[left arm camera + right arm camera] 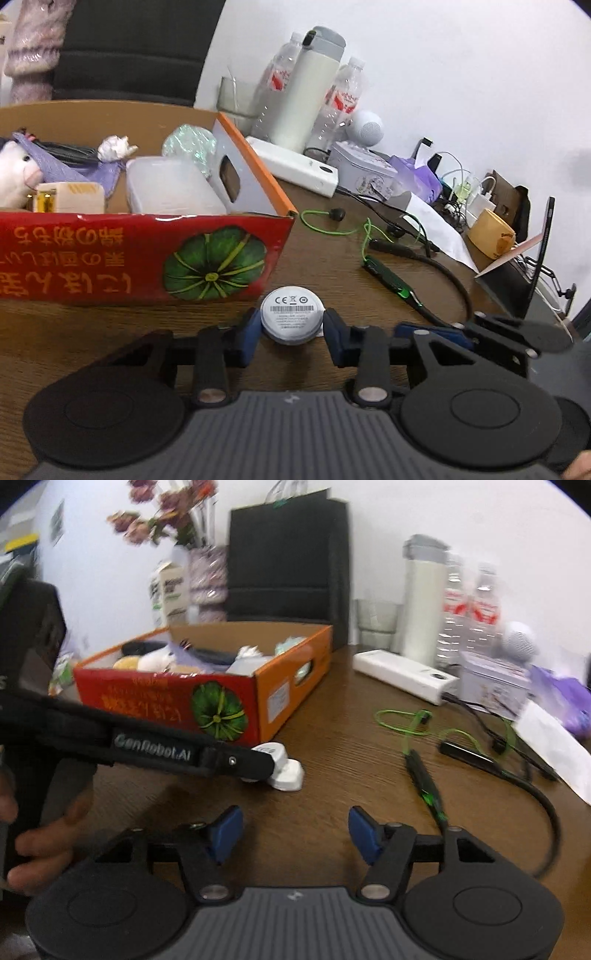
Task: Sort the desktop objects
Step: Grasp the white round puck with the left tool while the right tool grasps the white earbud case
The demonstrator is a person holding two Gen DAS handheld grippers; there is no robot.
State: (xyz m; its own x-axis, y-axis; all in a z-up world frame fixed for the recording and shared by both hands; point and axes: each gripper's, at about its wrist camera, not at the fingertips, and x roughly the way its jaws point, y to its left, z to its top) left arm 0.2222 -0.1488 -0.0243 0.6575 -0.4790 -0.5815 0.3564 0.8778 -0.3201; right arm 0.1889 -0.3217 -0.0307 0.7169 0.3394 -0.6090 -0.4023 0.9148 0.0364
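Looks like the grab step: the left gripper (pixel 291 326) has its blue fingers (pixel 246 334) hugging both sides of the round white puck (pixel 291 318), which sits on the table (pixel 74 332) just short of the red cardboard box (pixel 147 254). Next it needs a lift over the box's near wall, right ahead of the fingertips. The right gripper (pixel 295 830) is half open over bare wood, empty (earphone cable (pixel 424 775) off to its right).
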